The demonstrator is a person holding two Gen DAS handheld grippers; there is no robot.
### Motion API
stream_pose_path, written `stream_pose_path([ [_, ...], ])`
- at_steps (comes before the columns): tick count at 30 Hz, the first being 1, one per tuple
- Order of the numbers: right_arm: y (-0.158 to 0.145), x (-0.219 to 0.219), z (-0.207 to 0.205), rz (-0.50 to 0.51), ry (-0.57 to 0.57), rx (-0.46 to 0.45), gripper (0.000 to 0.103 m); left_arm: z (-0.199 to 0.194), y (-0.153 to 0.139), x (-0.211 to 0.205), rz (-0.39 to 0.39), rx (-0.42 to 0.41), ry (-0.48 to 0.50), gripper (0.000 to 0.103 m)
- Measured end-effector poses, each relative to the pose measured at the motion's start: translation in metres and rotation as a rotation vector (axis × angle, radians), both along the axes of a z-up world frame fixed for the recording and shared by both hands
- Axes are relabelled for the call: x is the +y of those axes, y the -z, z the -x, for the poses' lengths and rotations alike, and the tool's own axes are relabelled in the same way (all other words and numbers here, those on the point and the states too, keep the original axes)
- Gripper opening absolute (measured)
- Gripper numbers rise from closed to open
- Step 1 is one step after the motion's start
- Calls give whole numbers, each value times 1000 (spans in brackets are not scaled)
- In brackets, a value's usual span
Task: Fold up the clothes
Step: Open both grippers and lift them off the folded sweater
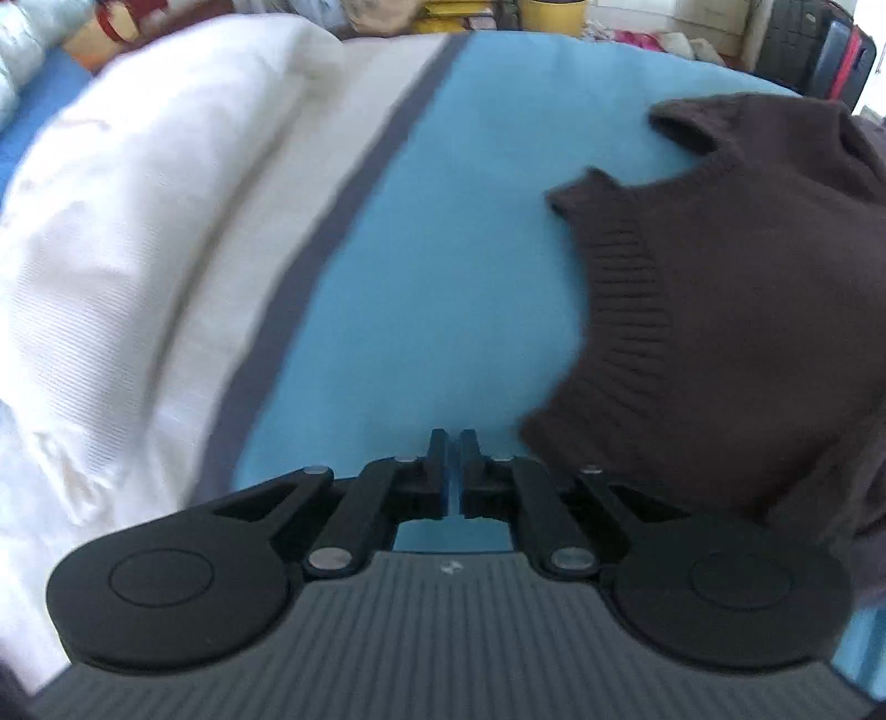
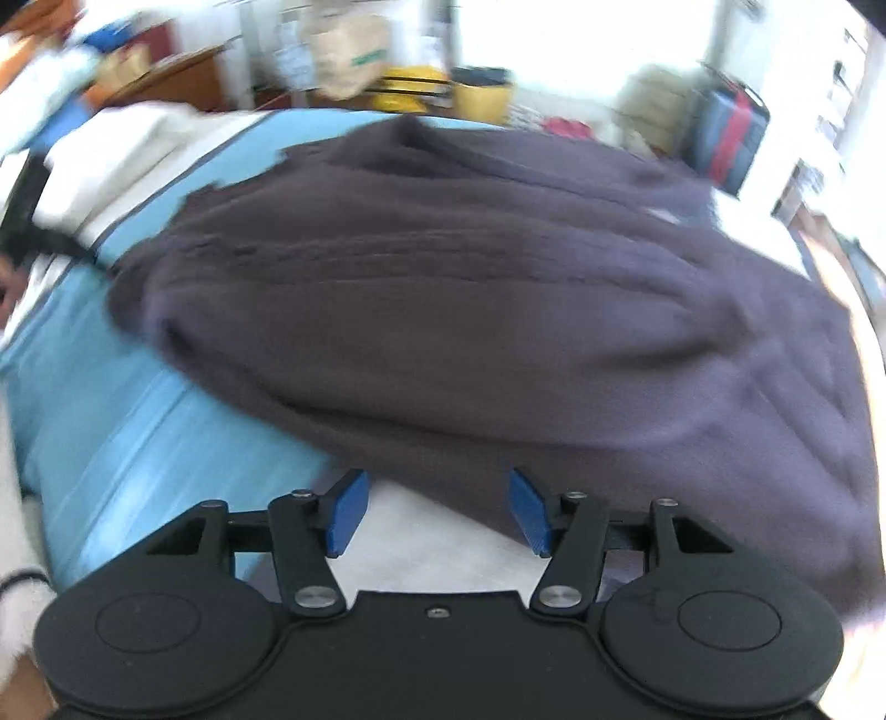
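A dark brown knitted sweater (image 1: 747,288) lies on a bed with a light blue sheet (image 1: 443,277). Its ribbed hem and a cuff point left. My left gripper (image 1: 454,443) is shut and empty over the blue sheet, just left of the sweater's hem. In the right wrist view the same sweater (image 2: 470,288) fills the middle as a bunched heap. My right gripper (image 2: 437,487) is open and empty, its blue pads (image 2: 349,509) at the sweater's near edge over a white patch of bedding.
A white quilt (image 1: 138,221) lies along the left of the bed, beside a grey stripe (image 1: 343,194). Beyond the bed stand a yellow bucket (image 2: 482,94), a paper bag (image 2: 349,50), a wooden desk (image 2: 177,83) and a dark suitcase (image 2: 731,133).
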State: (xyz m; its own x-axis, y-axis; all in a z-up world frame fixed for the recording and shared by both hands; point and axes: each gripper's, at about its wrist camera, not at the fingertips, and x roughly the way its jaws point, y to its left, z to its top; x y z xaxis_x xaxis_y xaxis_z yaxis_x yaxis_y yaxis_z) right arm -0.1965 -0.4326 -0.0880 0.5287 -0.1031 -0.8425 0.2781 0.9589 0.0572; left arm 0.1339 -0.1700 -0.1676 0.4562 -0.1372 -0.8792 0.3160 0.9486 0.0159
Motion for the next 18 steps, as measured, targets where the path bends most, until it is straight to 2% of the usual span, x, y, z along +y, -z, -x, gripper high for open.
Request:
stream_pose_path([
  [2, -2, -29, 14, -70, 106, -47, 62, 5, -14, 1, 76, -36, 5, 7],
  [5, 7, -73, 29, -215, 297, -135, 63, 17, -41, -3, 151, -147, 41, 26],
  [6, 11, -85, 29, -243, 342, -156, 63, 22, -49, -5, 185, -180, 67, 37],
  [7, 16, -96, 28, -264, 383, -174, 63, 26, -54, -6, 216, -201, 94, 42],
  [8, 20, -104, 26, -276, 411, -189, 63, 29, -56, -8, 247, -204, 126, 42],
  [13, 48, -142, 3, -242, 470, -209, 63, 25, -52, -30, 392, -85, 282, 44],
  [15, 63, -151, -10, -219, 487, -216, 63, 23, -46, -38, 441, -22, 303, 44],
  [17, 69, -149, -27, -140, 450, -236, 63, 17, -34, -51, 466, 13, 307, 44],
  [18, 71, -147, -36, -95, 425, -247, 43, 17, -31, -56, 467, 17, 312, 44],
])
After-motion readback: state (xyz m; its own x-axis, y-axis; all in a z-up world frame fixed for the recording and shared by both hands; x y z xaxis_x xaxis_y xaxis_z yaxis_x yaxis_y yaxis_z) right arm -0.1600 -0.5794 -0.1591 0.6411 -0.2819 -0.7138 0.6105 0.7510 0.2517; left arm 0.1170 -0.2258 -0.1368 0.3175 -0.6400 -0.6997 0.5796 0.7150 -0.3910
